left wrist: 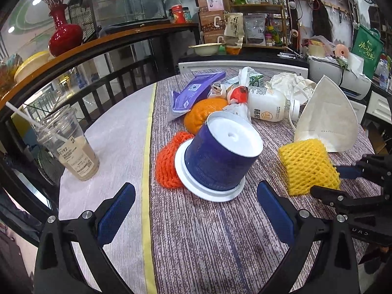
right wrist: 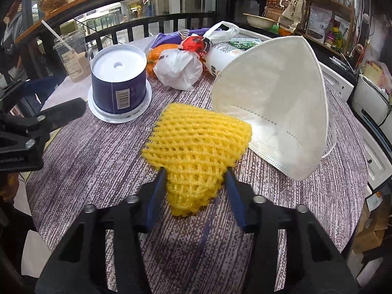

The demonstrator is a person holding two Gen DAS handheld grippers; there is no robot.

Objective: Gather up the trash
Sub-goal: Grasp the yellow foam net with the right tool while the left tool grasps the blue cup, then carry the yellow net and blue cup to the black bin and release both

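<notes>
Trash lies strewn over the round table with its purple-and-white woven cloth (left wrist: 208,232). In the left wrist view, an upside-down dark blue paper tub with a white rim (left wrist: 218,156) stands just ahead of the left gripper (left wrist: 196,205), whose blue-padded fingers are spread wide and hold nothing. An orange foam fruit net (left wrist: 167,164) touches the tub's left side, and an orange peel (left wrist: 203,115) sits behind it. Farther back lie a purple foil pouch (left wrist: 193,90), a white plastic milk bottle (left wrist: 269,105) on its side and a crumpled white tissue (left wrist: 294,83). A clear plastic cup of milky drink with a straw (left wrist: 71,144) stands well to the left. At right, the right gripper (left wrist: 340,183) meets a yellow foam fruit net (left wrist: 308,166), beside a white folded face mask (left wrist: 325,117).

In the right wrist view, the right gripper's fingers (right wrist: 156,191) pinch the yellow net's near end between them, the net resting on the cloth and touching the mask. A knotted white plastic bag (right wrist: 178,66) sits behind.
</notes>
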